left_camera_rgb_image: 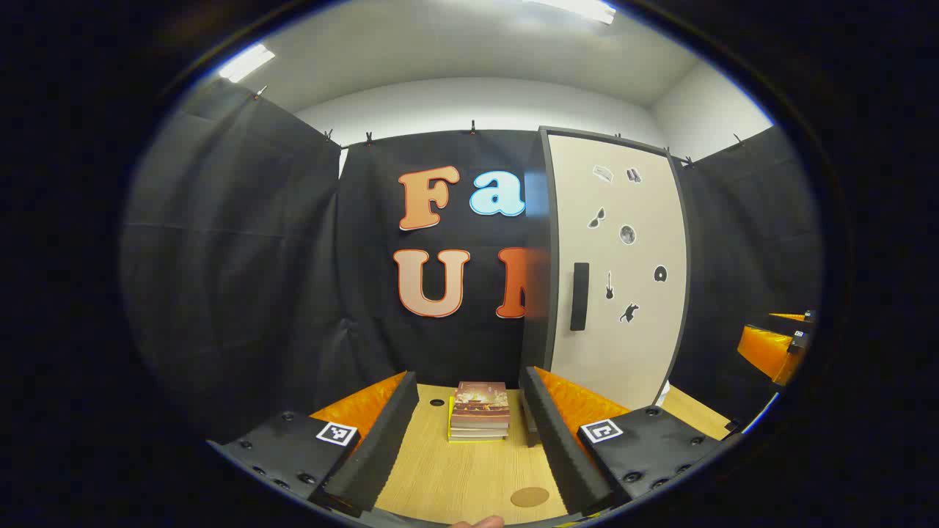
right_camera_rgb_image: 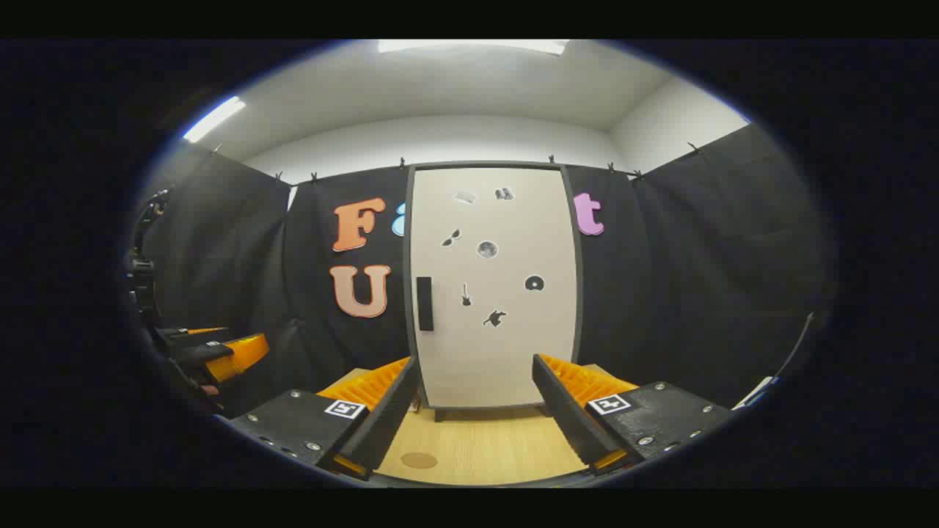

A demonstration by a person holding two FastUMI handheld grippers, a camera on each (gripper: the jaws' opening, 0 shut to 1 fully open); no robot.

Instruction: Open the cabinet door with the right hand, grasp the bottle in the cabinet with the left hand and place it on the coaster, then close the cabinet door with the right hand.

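Two hand-held grippers, left [left_camera_rgb_image: 469, 433] and right [right_camera_rgb_image: 475, 411], both spread, empty; one cabinet [right_camera_rgb_image: 495, 293], one coaster [right_camera_rgb_image: 419, 460].

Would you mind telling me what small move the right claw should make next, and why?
Probably advance the right claw, leftward, toward the door handle: the cabinet door looks closed, and the claw is open, apart from it.

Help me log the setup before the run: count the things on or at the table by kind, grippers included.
Cabinet: 1
Door handle: 1
Coaster: 1
Stack of books: 1
Table: 1
Grippers: 2, the left gripper and the right gripper, both open
Total: 7
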